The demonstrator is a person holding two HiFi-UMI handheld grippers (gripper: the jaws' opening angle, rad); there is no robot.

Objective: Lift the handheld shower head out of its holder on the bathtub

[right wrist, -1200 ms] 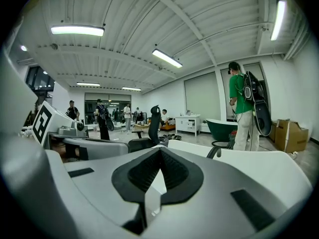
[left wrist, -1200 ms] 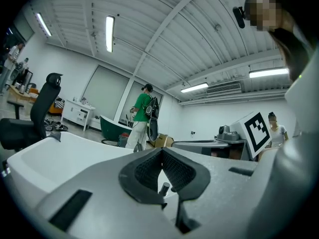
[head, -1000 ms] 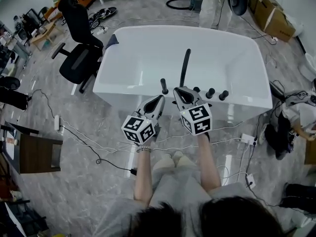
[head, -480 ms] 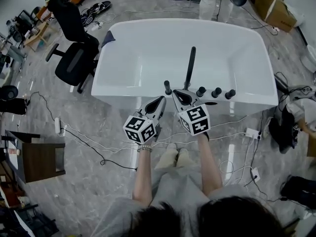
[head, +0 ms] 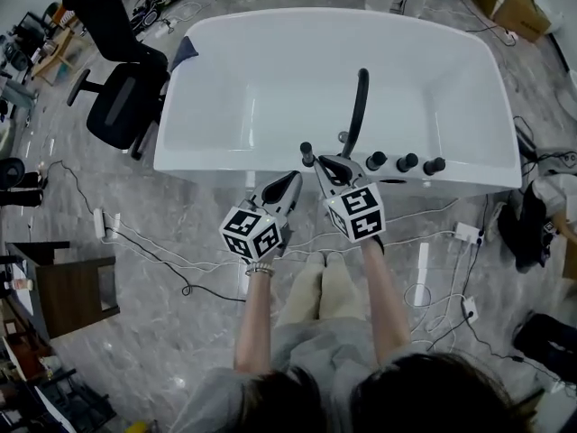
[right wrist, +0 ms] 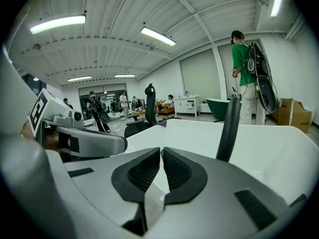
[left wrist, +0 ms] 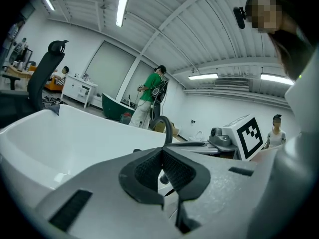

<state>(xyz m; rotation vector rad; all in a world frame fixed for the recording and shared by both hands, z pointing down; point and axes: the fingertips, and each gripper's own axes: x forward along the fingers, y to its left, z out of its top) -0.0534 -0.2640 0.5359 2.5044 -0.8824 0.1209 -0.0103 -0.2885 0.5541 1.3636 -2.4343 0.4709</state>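
Both sets of fingers are sitting fully closed with nothing pinched in them: on the left gripper (left wrist: 161,156) the ribbed pads are pressing against each other, and it's the same on the right gripper (right wrist: 161,153). We're holding the two side by side at the near edge of the white bathtub (head: 203,162). The right gripper (head: 325,163) is poking up to the rim, and the left gripper (head: 292,179) is hanging a bit shorter, just outside it. The handheld shower head (head: 306,152) is standing upright in its holder on that rim, just beside the right gripper's tip and not gripped. Right behind it the tall curved black spout (head: 361,106) is arching over the tub, with three black knobs (head: 407,161) lining up to its right. Further out, a black office chair (head: 117,106) is parked by the tub's left end, cables (head: 162,260) are trailing over the grey floor, and a person in a green shirt (right wrist: 242,59) is standing beyond the tub.
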